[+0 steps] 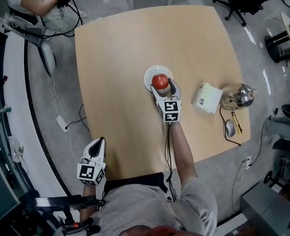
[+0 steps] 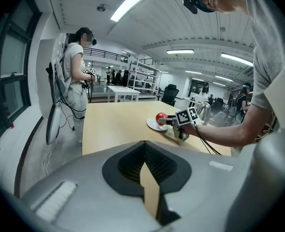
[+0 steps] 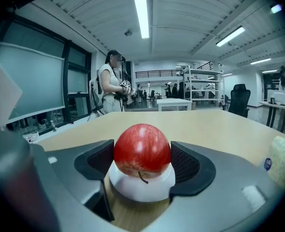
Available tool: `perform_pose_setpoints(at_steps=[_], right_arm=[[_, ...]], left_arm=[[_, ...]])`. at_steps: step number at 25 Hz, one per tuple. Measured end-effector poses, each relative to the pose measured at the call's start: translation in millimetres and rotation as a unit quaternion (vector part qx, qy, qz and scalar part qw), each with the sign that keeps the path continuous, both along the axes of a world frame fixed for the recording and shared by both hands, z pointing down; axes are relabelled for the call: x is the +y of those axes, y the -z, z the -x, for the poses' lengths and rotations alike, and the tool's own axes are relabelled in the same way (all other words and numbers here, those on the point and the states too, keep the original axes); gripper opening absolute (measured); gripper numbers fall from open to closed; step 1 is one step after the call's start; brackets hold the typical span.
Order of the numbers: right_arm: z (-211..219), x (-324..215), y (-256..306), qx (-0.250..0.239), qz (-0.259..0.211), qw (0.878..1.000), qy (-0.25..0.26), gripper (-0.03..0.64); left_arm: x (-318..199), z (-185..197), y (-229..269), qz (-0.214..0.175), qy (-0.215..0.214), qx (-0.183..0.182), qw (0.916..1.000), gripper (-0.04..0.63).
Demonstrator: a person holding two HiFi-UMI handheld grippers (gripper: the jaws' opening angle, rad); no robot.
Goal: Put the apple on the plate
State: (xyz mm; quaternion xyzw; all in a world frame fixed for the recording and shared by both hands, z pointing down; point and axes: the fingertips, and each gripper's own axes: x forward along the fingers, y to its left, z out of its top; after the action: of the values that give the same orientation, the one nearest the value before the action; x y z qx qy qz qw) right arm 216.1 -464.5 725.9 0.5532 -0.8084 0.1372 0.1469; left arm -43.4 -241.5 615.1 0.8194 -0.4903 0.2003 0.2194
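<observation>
Here the right gripper (image 3: 142, 161) clamps the apple (image 3: 142, 146) above the plate (image 3: 132, 190).

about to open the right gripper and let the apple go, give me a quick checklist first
1. Apple over the plate: ok, it sits inside the rim.
2. Right gripper holding securely: ok, both jaws press the apple's sides.
3. Apple resting on the plate: cannot tell, the stem points down and contact is unclear.
4. Left gripper out of the way: ok, at the table's near edge, jaws together, empty.
5. White box apart from the plate: ok.
</observation>
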Motion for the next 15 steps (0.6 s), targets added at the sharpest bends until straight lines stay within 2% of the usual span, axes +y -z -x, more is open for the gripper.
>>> perform_pose_setpoints(at_steps=[15], right_arm=[[2.3, -10.9, -13.6, 0.008, 0.001, 1.000, 0.005, 0.373]], left_arm=[[-9.2, -7.2, -13.0, 0.009, 0.002, 0.004, 0.9999, 0.020]])
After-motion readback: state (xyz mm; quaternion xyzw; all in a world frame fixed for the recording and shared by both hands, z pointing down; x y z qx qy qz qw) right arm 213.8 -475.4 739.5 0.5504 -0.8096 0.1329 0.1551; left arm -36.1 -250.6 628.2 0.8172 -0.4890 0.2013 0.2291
